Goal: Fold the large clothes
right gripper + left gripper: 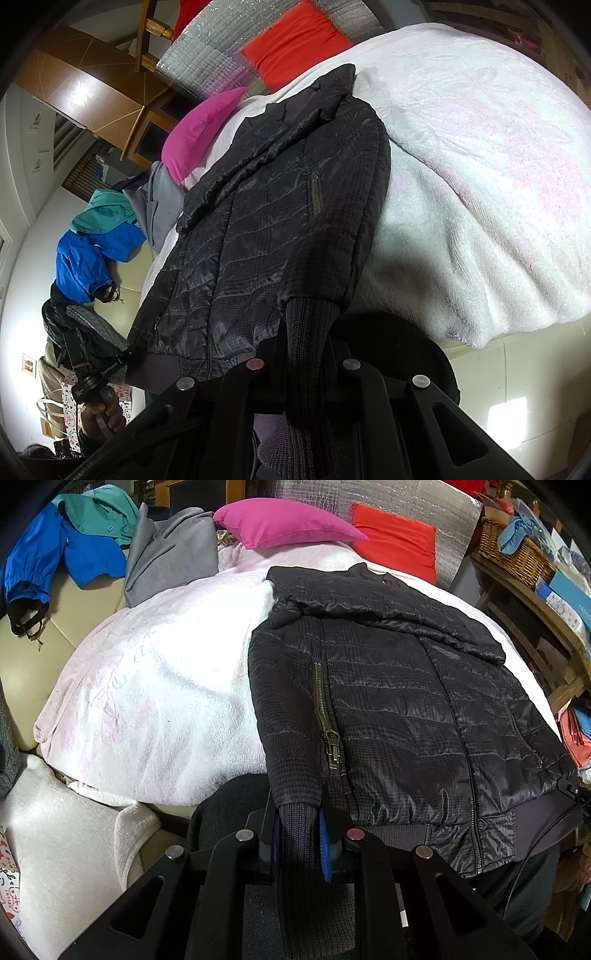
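A black quilted jacket (399, 709) lies front-up on a white and pink blanket (155, 686) that covers the bed. In the left wrist view one sleeve runs down the jacket's left side. My left gripper (299, 821) is shut on that sleeve's ribbed knit cuff (297, 834), and a blue pad (325, 840) presses its side. In the right wrist view the other sleeve hangs off the jacket (236, 236) toward the camera. My right gripper (306, 345) is shut on its ribbed cuff (308, 325). A hand (101, 410) holds the left gripper at the lower left.
A magenta pillow (280, 524) and a red cushion (395, 542) sit at the head of the bed. Grey (170, 554), teal and blue garments (77, 550) are heaped at the far left. A wooden shelf with a wicker basket (517, 554) stands on the right.
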Available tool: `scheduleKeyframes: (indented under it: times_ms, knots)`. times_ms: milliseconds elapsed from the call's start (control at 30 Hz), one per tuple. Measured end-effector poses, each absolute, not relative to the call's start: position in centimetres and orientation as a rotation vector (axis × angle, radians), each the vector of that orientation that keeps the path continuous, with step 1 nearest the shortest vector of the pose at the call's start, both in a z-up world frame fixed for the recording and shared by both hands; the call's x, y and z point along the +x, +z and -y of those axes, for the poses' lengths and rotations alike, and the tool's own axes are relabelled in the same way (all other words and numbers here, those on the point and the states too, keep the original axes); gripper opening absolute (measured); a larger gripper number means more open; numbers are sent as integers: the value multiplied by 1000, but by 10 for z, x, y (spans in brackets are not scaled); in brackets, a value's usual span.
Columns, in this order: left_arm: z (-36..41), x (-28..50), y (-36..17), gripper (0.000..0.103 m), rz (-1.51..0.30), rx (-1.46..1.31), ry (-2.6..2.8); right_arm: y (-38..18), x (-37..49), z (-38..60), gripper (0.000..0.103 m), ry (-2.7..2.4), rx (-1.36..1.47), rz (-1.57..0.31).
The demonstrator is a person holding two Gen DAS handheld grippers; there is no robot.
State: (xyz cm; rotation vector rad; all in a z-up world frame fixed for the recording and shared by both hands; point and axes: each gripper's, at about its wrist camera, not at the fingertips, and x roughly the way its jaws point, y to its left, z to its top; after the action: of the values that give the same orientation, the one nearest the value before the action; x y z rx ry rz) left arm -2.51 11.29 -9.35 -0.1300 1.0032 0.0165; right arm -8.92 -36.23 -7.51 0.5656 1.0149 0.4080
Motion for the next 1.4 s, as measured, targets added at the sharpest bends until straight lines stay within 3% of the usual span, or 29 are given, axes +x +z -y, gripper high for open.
scheduleKeyframes:
  times_ms: [1400]
  knots:
    - [-103,-23,-94,18,-1008,-63,46,-77,-90,363,12,407,568,-1015]
